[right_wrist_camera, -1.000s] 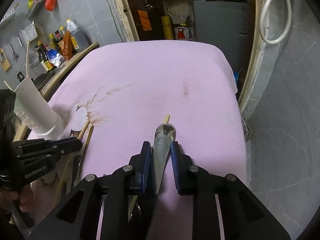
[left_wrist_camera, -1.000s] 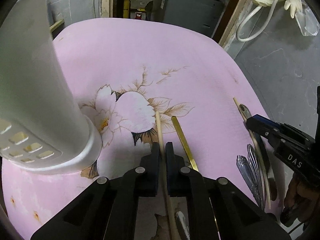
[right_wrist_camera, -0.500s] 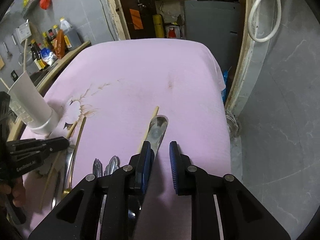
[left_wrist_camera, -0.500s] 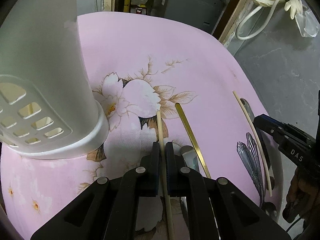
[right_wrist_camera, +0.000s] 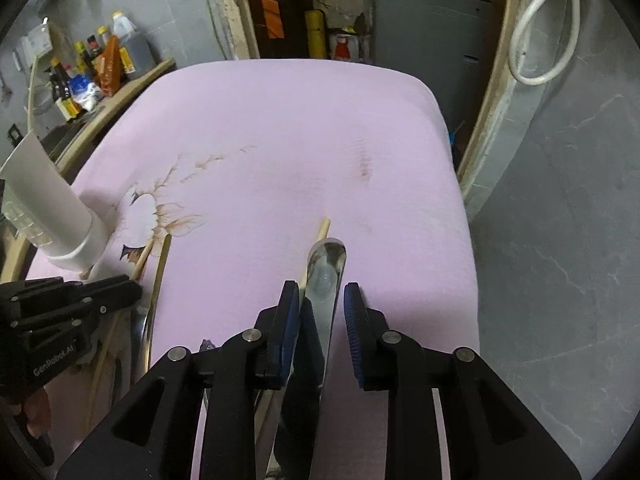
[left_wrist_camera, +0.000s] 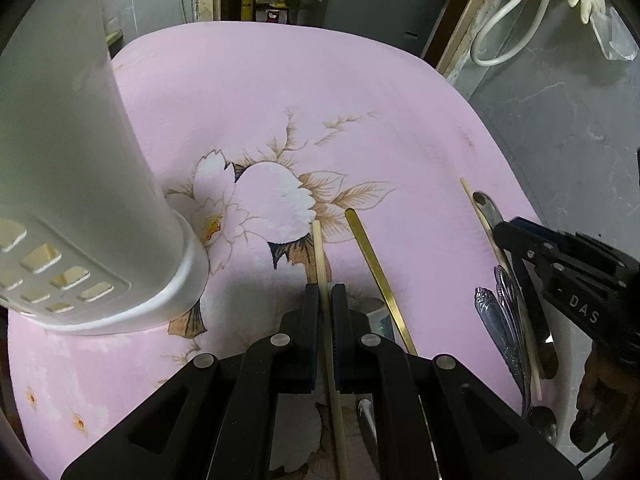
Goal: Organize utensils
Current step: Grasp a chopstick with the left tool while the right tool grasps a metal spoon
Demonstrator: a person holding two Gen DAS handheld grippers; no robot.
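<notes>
My left gripper [left_wrist_camera: 326, 300] is shut on a wooden chopstick [left_wrist_camera: 320, 256] that points forward over the pink cloth. A white perforated utensil holder [left_wrist_camera: 76, 184] stands close at the left; it also shows in the right wrist view [right_wrist_camera: 52, 208]. A gold flat handle [left_wrist_camera: 376, 272] lies just right of the chopstick. My right gripper [right_wrist_camera: 322, 300] is open, its fingers either side of a shiny metal handle [right_wrist_camera: 324, 276] lying on the cloth beside another wooden chopstick [right_wrist_camera: 323, 227]. Silver utensils [left_wrist_camera: 500, 316] lie at the right, by the right gripper [left_wrist_camera: 520, 236].
The pink flowered cloth [right_wrist_camera: 288, 136] covers the table, which ends at a grey wall [right_wrist_camera: 560, 200] on the right. Bottles [right_wrist_camera: 96, 64] stand on a shelf far left. The left gripper [right_wrist_camera: 72, 300] shows at the lower left of the right wrist view.
My right gripper let go of the metal handle and opened wider over it. My left gripper stayed shut on the chopstick and shifted relative to the white holder.
</notes>
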